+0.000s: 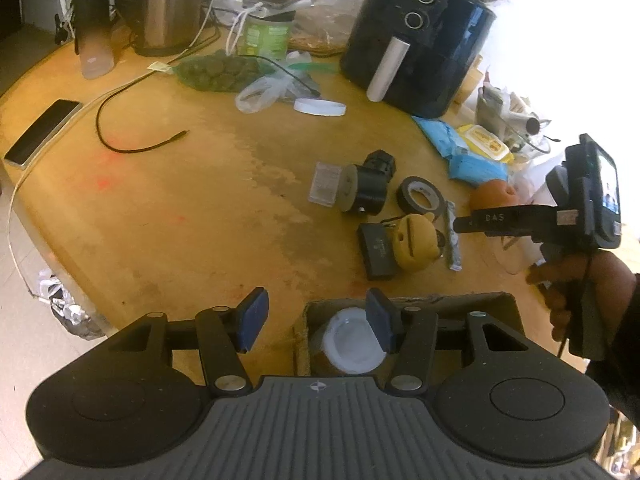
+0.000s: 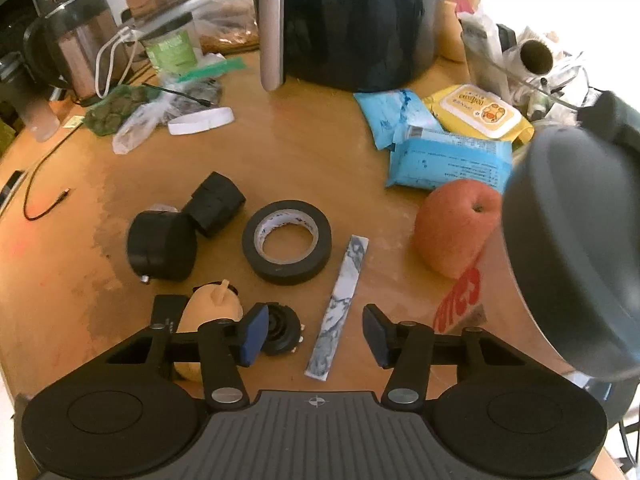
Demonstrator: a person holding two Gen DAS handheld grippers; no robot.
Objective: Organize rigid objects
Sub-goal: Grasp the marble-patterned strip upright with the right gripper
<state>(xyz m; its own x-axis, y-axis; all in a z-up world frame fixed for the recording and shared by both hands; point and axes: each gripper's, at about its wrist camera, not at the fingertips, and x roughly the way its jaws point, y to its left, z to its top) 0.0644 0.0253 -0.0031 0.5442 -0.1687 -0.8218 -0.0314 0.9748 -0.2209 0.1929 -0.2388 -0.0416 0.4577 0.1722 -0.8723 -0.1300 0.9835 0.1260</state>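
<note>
On the wooden table (image 1: 180, 200) lie a black tape roll (image 2: 286, 236), a black cylinder part (image 2: 162, 246), a black block (image 2: 218, 203), a marbled flat strip (image 2: 340, 306), a yellow bear figure (image 2: 210, 308) and a small black round part (image 2: 280, 328). They also show in the left wrist view: tape roll (image 1: 420, 195), bear figure (image 1: 414, 242). My left gripper (image 1: 318, 322) is open above a cardboard box (image 1: 440, 304) that holds a white-lidded jar (image 1: 352, 344). My right gripper (image 2: 314, 332) is open, low over the strip; it also shows in the left wrist view (image 1: 460, 224).
A black air fryer (image 2: 348, 20) stands at the back. Wipe packs (image 2: 448, 160), an apple (image 2: 456, 226), a kettle (image 1: 172, 12), a phone (image 1: 42, 132), a black cable (image 1: 132, 144), a white lid (image 1: 320, 107) and plastic bags (image 1: 224, 74) crowd the table. A dark round object (image 2: 572, 264) looms right.
</note>
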